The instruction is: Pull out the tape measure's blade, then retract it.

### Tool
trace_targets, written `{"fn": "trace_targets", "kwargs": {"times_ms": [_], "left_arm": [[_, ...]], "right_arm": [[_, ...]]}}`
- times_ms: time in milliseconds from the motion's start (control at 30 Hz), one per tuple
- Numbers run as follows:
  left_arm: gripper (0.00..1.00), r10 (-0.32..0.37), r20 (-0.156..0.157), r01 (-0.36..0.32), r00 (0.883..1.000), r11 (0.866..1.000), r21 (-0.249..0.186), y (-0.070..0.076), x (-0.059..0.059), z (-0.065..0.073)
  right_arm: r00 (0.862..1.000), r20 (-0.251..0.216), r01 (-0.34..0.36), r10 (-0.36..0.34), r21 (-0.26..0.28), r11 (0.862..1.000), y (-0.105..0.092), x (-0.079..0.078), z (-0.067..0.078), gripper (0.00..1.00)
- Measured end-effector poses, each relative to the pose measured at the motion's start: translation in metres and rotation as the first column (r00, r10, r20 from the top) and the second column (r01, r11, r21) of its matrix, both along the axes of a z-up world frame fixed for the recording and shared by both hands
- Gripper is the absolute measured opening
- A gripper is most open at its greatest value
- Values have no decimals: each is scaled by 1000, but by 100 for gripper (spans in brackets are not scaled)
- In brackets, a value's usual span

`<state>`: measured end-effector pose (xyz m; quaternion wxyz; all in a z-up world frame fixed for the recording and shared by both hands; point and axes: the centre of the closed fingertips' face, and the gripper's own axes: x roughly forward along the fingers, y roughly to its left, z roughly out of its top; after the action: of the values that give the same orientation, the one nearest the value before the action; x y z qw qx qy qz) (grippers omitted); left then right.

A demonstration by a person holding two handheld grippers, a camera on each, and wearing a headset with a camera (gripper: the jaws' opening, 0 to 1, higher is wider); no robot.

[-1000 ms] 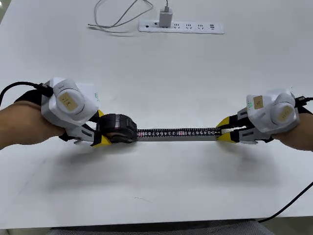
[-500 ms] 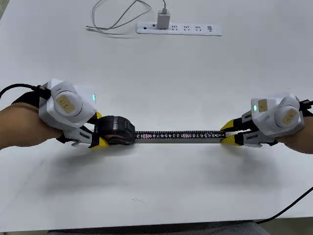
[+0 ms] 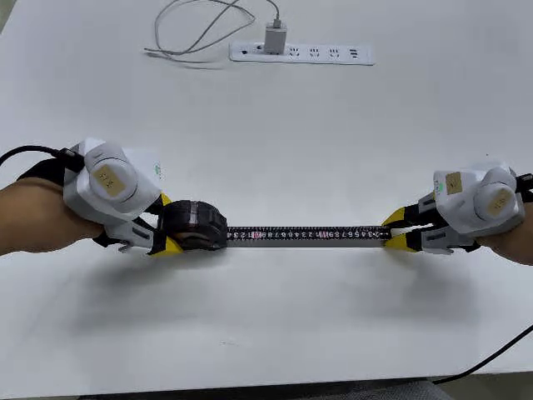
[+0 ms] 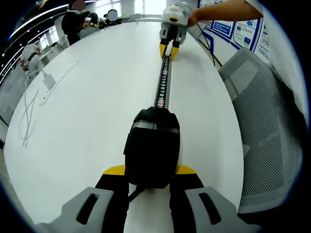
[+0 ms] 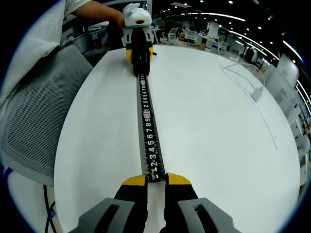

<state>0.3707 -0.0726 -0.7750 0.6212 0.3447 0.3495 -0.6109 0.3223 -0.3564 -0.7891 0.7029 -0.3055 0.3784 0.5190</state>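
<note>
Head view: left gripper (image 3: pixel 168 223) clamped on tape measure case (image 3: pixel 196 225), resting on white table (image 3: pixel 275 142). Blade (image 3: pixel 304 234) extended rightward, long axis across the bench, tip pinched in narrow jaws of right gripper (image 3: pixel 396 230). Power strip (image 3: pixel 301 53) and cable (image 3: pixel 200 21) at far edge, well apart.
Left gripper view: case between jaws, blade running straight ahead; mesh chair (image 4: pixel 262 121) beside table.
Right gripper view: blade end gripped, case dead ahead, open office behind. Pull-out probably near done; retraction likely along same line toward case.
</note>
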Motion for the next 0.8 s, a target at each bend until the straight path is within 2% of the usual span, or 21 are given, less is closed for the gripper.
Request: {"fn": "trace_targets", "kwargs": {"times_ms": [133, 400, 600, 800], "left_arm": [[27, -1, 0, 1, 1000, 1000, 0, 0, 0, 0], [27, 0, 19, 0, 1000, 1000, -4, -2, 0, 1], [28, 9, 17, -9, 1000, 1000, -10, -3, 1, 1], [28, 1, 44, -1, 999, 1000, -16, -3, -1, 2]], "right_arm": [[1000, -3, 1, -1, -7, 1000, -3, -1, 0, 8], [1000, -9, -15, 15, -28, 999, -1, -2, 0, 9], [1000, -15, -27, 27, -50, 998, -1, -1, -1, 9], [999, -14, -32, 31, -72, 997, -2, -1, -1, 10]]}}
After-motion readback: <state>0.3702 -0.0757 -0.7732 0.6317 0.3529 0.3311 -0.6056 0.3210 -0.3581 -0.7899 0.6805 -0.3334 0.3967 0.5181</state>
